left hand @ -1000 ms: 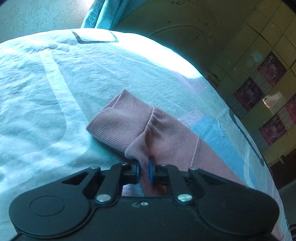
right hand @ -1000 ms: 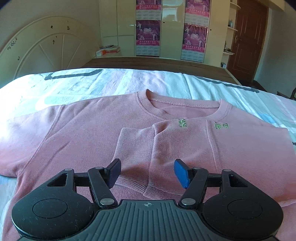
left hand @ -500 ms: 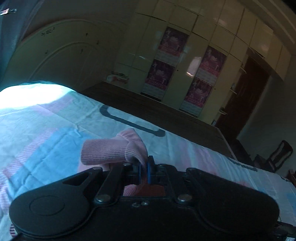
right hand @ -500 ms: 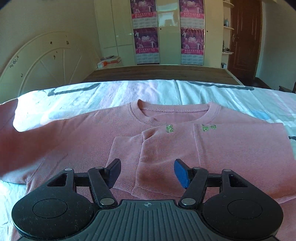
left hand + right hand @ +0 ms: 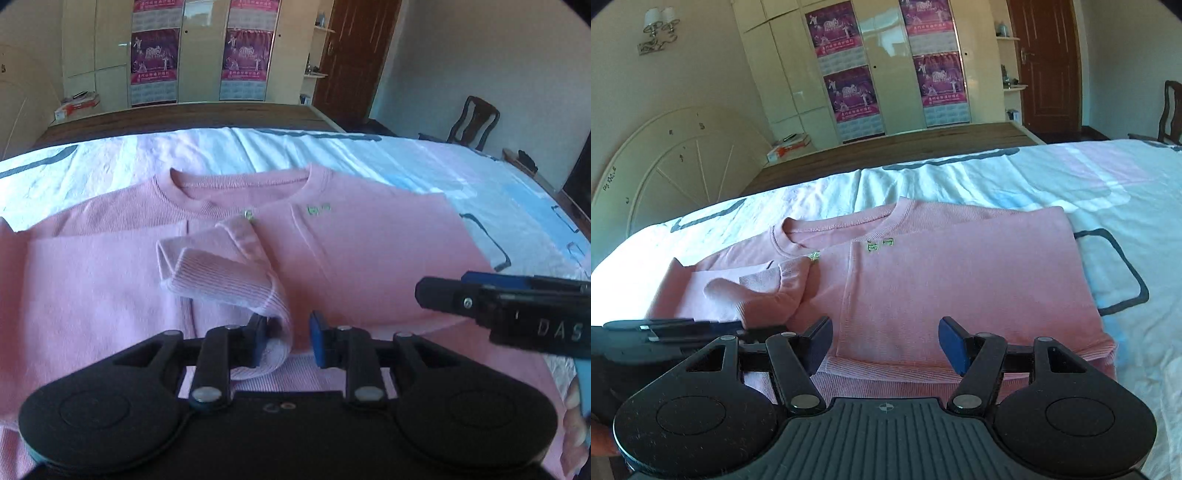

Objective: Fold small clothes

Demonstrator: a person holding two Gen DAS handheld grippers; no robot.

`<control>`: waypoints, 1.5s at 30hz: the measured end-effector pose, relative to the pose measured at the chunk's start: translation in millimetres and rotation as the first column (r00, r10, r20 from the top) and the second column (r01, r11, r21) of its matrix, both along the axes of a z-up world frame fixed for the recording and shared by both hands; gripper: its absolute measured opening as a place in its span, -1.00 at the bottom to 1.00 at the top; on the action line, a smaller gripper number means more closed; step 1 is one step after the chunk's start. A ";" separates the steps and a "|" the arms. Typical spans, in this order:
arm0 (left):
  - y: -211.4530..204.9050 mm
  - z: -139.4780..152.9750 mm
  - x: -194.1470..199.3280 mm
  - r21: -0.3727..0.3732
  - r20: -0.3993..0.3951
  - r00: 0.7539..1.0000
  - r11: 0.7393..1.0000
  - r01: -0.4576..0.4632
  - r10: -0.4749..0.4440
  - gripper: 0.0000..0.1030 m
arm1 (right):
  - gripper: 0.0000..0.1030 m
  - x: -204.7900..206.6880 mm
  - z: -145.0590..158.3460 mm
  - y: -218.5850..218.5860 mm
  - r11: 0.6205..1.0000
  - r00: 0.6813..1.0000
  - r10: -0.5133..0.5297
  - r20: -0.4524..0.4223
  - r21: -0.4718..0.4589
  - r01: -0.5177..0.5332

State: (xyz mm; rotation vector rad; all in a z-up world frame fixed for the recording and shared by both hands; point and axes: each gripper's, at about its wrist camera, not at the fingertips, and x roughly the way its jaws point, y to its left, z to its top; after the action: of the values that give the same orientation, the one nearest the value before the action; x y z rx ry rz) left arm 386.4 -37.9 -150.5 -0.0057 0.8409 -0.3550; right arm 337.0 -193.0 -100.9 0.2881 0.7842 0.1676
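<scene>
We see a pink ribbed sweatshirt [image 5: 369, 251] lying flat on the bed [image 5: 480, 177], right in front of both tools, its far sleeve already folded across the chest. The left hand-held gripper [image 5: 286, 338] has just been opening, and the ribbed sleeve cuff [image 5: 225, 273] droops loosely between its parted jaws, resting against the left pad; the right hand-held gripper [image 5: 884, 341] hovers with jaws apart over the hem, holding nothing. We judge the knit light, soft and floppy, best pinched at cuffs, hem corners or shoulders.
</scene>
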 end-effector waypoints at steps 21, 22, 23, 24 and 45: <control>161.0 3.8 -71.6 0.211 0.103 0.896 0.870 -0.445 0.433 0.35 | -0.39 31.4 -32.8 126.2 0.928 0.949 0.315 0.034 -0.219 -0.300; 162.0 1.7 -70.1 0.220 0.107 0.895 0.867 -0.446 0.433 0.31 | -0.55 35.0 -32.9 122.9 0.937 0.954 0.300 0.026 -0.198 -0.289; 163.2 0.1 -67.8 0.225 0.113 0.893 0.865 -0.449 0.435 0.29 | -0.58 40.8 -31.6 116.2 0.950 0.960 0.278 0.022 -0.154 -0.272; 163.6 -0.6 -64.5 0.221 0.119 0.891 0.863 -0.454 0.438 0.28 | -0.69 43.4 -28.3 108.5 0.962 0.967 0.253 0.024 -0.116 -0.248; 192.6 -11.1 -42.7 -0.096 0.012 0.800 0.797 -0.596 0.600 -0.72 | 0.13 17.6 -26.9 -55.8 0.982 0.987 -0.135 -0.088 0.121 0.145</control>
State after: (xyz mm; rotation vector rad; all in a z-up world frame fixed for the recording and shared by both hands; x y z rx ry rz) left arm 343.7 154.7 -161.6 -0.3425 0.7370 0.2123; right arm 354.6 -248.8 -127.8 0.4715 0.8303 0.0734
